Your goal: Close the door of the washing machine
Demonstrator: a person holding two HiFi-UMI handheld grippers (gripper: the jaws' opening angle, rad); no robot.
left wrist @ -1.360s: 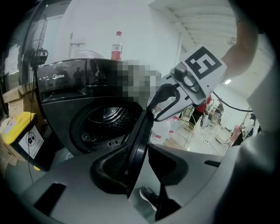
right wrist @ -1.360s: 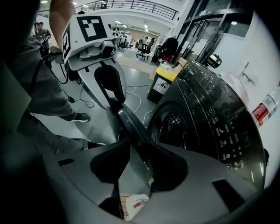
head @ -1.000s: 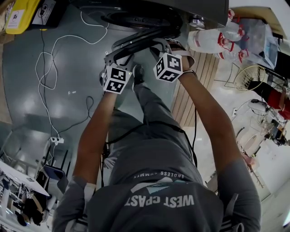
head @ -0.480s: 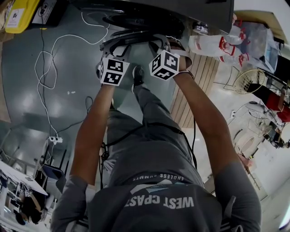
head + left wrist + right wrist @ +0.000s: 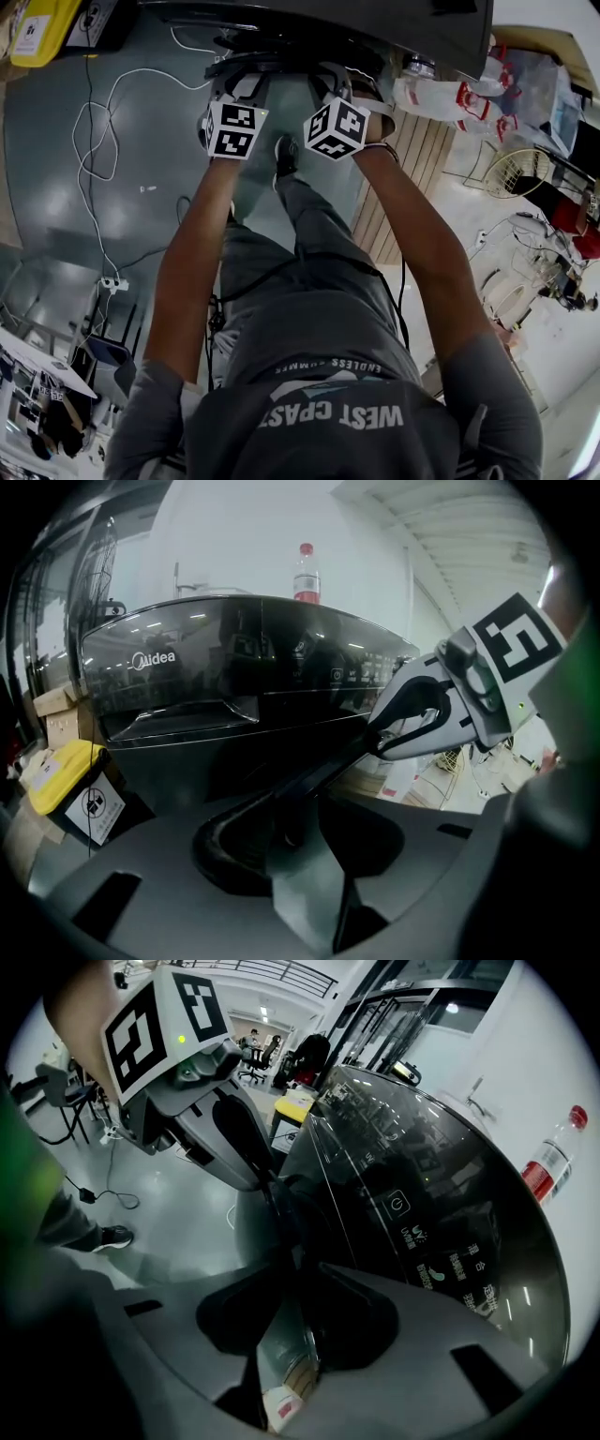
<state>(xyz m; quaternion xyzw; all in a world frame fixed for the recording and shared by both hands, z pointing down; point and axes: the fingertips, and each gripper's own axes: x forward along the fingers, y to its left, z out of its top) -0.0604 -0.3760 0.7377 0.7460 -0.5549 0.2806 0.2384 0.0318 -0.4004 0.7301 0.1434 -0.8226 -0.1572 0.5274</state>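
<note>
The black washing machine (image 5: pixel 375 23) fills the top of the head view, with its dark door (image 5: pixel 281 64) swung out only a little from the front. Both grippers reach to the door's rim. My left gripper (image 5: pixel 234 80) is closed on the rim (image 5: pixel 309 780), which runs between its jaws (image 5: pixel 295 827). My right gripper (image 5: pixel 342 80) grips the same rim further along; its jaws have just been closing with the rim between them (image 5: pixel 291 1307). Each gripper shows in the other's view: right (image 5: pixel 380 738), left (image 5: pixel 267 1180).
A white cable (image 5: pixel 103 122) and a power strip (image 5: pixel 114 283) lie on the grey floor at left, a yellow box (image 5: pixel 37 28) in the corner. A wooden pallet (image 5: pixel 412 159) and white jugs (image 5: pixel 441 94) stand at right. A bottle (image 5: pixel 306 572) stands on the machine.
Both grippers have moved up the picture towards the machine, and the door has swung closer to its front.
</note>
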